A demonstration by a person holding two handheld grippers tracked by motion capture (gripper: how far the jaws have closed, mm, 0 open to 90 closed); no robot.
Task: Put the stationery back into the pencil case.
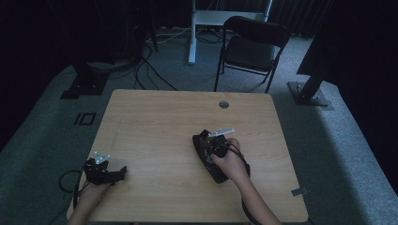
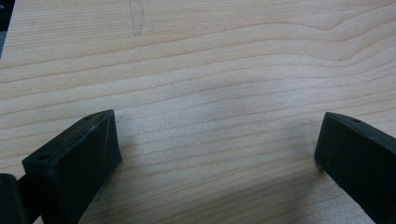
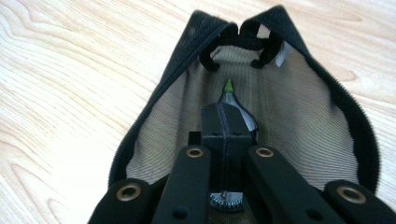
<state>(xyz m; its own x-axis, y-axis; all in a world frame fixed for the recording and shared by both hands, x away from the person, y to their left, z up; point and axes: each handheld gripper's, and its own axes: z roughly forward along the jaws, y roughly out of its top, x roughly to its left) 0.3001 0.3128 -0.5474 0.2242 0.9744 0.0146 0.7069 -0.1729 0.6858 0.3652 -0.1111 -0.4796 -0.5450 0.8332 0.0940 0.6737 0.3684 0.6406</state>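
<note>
- Pouch point(image 3: 299, 116), black with a mesh lining, lies unzipped on the wooden table point(image 1: 155, 122), a little right of centre, mouth gaping toward the right gripper's camera.
- Right gripper point(image 3: 227, 114) reaches inside the pouch, its 2 jaws pressed together on a small pen-like item point(image 3: 228, 88) with a green tip and grey body; the item points deeper into the mesh.
- In the high view the right hand point(image 1: 228, 161) sits right over the pouch point(image 1: 206, 154), so the bag's outline is partly covered there.
- Left gripper point(image 2: 215, 149) rests near the table's front-left corner, jaws spread wide over bare wood, holding nothing and well apart from the pouch.
- Risk 1: nothing steadies the pouch. A push or pull from the right gripper could drag the whole bag across the smooth wood, I'd say.
- Risk 2: the pointed tip could snag the mesh lining and twist the item out of the pinch.
- Risk 3: the grip is near the item's rear end, so it may pivot and slip if it meets resistance.
- Risk 4: the zip edges point(image 3: 243, 32) crowd the far end; the jaws could catch there.
</note>
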